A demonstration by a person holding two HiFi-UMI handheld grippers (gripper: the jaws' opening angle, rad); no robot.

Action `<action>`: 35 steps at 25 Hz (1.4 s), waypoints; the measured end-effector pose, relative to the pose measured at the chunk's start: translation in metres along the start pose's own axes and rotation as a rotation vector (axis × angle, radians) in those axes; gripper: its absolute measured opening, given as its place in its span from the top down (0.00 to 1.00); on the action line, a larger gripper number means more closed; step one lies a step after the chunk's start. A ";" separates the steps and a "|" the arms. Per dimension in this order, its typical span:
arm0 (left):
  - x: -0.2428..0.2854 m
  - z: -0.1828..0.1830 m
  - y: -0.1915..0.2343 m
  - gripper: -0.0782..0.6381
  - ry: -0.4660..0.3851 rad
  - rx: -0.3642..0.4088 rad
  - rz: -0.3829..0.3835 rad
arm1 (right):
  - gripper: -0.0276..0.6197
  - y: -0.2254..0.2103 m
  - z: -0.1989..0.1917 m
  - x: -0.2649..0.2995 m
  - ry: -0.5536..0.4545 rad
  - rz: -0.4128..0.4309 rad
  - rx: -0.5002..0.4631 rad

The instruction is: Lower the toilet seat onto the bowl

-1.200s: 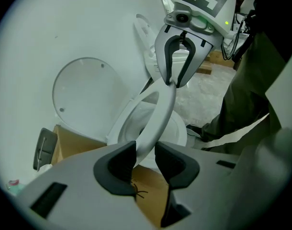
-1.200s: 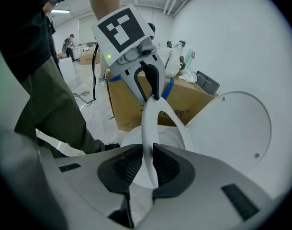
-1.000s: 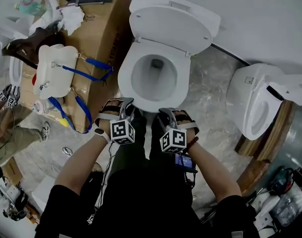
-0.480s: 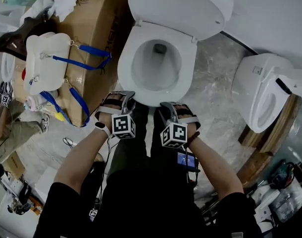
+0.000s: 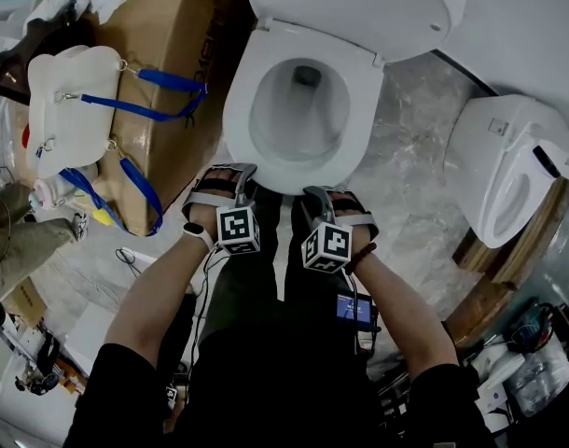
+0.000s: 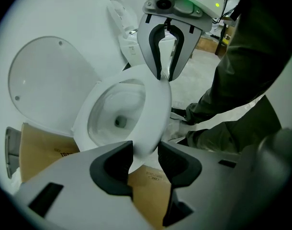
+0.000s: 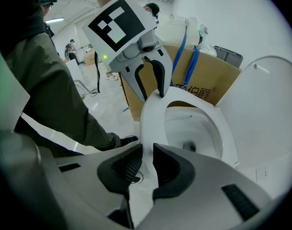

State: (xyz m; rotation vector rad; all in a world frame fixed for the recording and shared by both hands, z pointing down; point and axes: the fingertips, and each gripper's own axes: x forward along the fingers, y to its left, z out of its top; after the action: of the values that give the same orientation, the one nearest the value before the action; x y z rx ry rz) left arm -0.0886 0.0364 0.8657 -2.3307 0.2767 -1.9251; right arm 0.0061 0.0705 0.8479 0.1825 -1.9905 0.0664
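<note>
The white toilet seat (image 5: 240, 129) lies flat on the bowl, and the lid (image 5: 359, 3) stands open behind it. Both grippers are at the seat's front edge. My left gripper (image 5: 244, 177) has its jaws opening; the seat's front rim (image 6: 155, 114) sits between them with a gap on one side (image 6: 145, 159). My right gripper (image 5: 312, 197) is shut on the seat rim (image 7: 153, 119), and its pads (image 7: 147, 164) press the thin white edge. Each gripper shows in the other's view: the right gripper (image 6: 165, 71) and the left gripper (image 7: 153, 92).
A cardboard box (image 5: 173, 35) stands left of the toilet, with a white container with blue straps (image 5: 70, 119) on it. A second toilet (image 5: 508, 175) sits on wood at the right. The person's legs stand just in front of the bowl on the marble floor (image 5: 406, 157).
The seat lies on the bowl throughout. Both grippers stay at its front edge. The head view has drifted, so the toilet sits slightly higher and to the right.
</note>
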 end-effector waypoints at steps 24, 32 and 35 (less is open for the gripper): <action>0.066 -0.032 -0.020 0.75 0.057 -0.219 -0.075 | 0.89 -0.034 -0.044 0.039 0.058 -0.104 0.297; 0.000 0.018 0.017 0.76 -0.081 -0.335 -0.009 | 0.89 -0.057 -0.002 -0.015 -0.082 -0.139 0.354; -0.047 0.046 0.041 0.77 -0.188 -0.441 0.027 | 0.89 -0.077 0.014 -0.053 -0.133 -0.179 0.379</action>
State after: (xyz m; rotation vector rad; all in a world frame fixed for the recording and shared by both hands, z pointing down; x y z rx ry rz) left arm -0.0546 0.0043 0.8033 -2.7330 0.7787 -1.7558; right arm 0.0274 -0.0018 0.7916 0.6224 -2.0698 0.3239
